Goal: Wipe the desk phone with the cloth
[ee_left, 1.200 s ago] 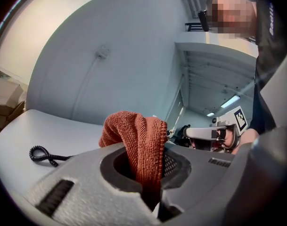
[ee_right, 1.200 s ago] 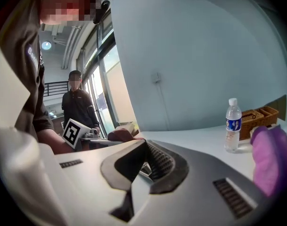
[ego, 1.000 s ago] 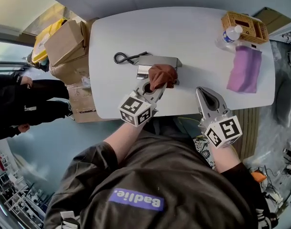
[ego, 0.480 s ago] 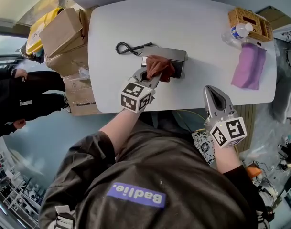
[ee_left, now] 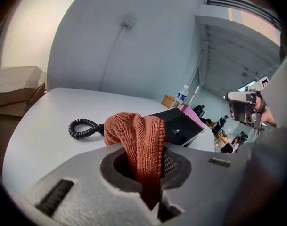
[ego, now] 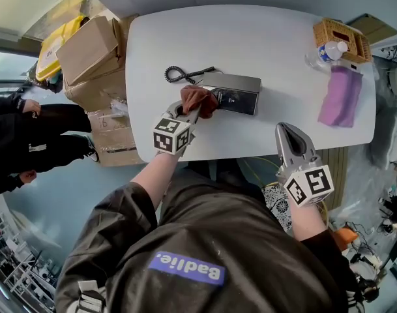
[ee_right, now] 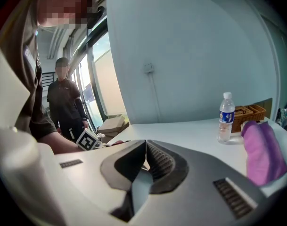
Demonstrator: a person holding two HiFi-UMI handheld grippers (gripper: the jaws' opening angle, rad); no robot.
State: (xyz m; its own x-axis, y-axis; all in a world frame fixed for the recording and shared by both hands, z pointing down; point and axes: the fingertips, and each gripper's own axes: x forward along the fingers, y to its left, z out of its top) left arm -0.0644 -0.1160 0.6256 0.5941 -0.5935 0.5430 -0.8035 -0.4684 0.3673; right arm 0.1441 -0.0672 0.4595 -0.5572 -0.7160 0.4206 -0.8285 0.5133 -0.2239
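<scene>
Leftward since the earlier frame, the left gripper (ego: 187, 114) pinches the cloth (ego: 199, 99) at the phone's (ego: 240, 94) left end — its own view shows the grip. Only its own view shows the right gripper (ee_right: 144, 147) clenched on nothing.

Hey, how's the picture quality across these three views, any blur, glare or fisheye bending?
Head view: heavy fisheye, the table edges bow; light is even, with little glare. Left gripper view: cloth crisp, the foreground nearest the lens soft, corners dark. Right gripper view: bottle sharp, corners dark too, mosaic patches at upper left.
</scene>
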